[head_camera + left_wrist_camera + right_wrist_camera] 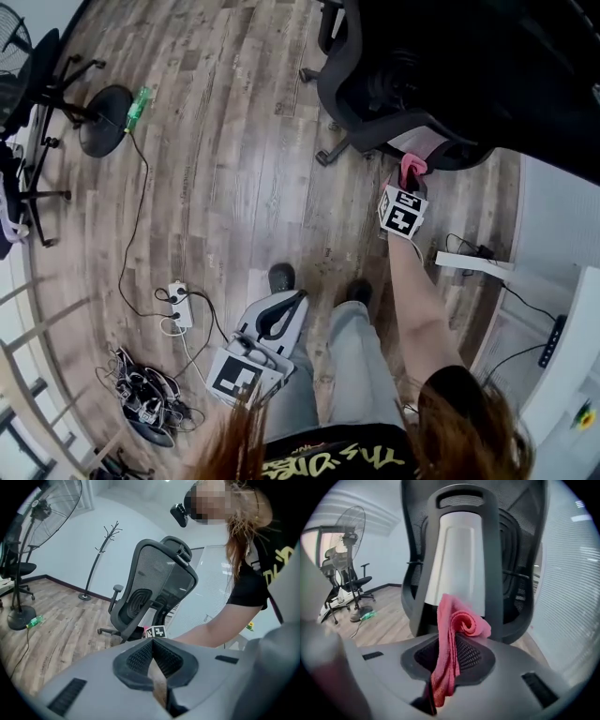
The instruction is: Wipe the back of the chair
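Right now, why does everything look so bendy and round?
Head view: the wide lens bows the floorboards. Right gripper view: black rounded corners, and the chair bulges behind the pink cloth. Left gripper view: the fan and coat stand curve near the edge.

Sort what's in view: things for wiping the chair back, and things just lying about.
For the job: office chair, pink cloth, right gripper holding it.
Lying about: green bottle, power strip, standing fan, coat stand, cable tangle.
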### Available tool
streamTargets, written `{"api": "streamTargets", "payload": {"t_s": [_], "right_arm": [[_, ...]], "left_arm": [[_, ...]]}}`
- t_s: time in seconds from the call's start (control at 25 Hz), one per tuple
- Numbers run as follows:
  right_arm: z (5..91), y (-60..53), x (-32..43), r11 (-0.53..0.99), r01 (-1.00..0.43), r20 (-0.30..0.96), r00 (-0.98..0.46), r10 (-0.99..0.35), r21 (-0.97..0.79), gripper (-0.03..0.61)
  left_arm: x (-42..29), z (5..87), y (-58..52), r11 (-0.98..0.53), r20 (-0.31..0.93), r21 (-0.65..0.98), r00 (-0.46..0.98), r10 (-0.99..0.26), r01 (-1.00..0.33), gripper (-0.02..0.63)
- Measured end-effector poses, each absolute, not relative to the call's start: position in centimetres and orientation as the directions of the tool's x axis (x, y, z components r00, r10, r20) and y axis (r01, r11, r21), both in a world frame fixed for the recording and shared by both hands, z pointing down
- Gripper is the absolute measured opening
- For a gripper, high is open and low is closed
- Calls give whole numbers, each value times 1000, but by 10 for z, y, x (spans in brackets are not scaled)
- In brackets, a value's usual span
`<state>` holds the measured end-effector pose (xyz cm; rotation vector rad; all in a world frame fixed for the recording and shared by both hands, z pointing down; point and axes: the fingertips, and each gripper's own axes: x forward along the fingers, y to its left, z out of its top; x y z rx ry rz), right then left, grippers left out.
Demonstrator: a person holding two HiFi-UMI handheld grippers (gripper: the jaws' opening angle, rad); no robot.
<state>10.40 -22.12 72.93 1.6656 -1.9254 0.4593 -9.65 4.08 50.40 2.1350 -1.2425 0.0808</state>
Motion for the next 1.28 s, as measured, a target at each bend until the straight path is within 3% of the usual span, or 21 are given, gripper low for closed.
{"api": "streamTargets", "payload": {"t_s": [0.16,0.52,0.72,1.08,1.28], "right_arm": [[721,-237,56,266,-961,591,-171,-788,76,66],[718,-233,25,94,-994,596,-104,-796,-48,66],[713,-229,-9,266,-964,595,-221,-772,-12,66],[702,-239,-35,375,-927,610,-292,-737,9,66],[688,-232,-78,582,-804,598,-407,-691,125,66]], "left_arm": [[-105,506,40,-321,392,490,534,-749,-810,-6],[-125,511,40,-289,451,457,500,-739,-841,-6],[-122,528,12,-284,482,436,488,-728,-854,-6],[-150,573,-93,-279,559,289,398,-727,-916,-6],[-144,605,-109,-325,636,239,401,-660,-915,-6]]}}
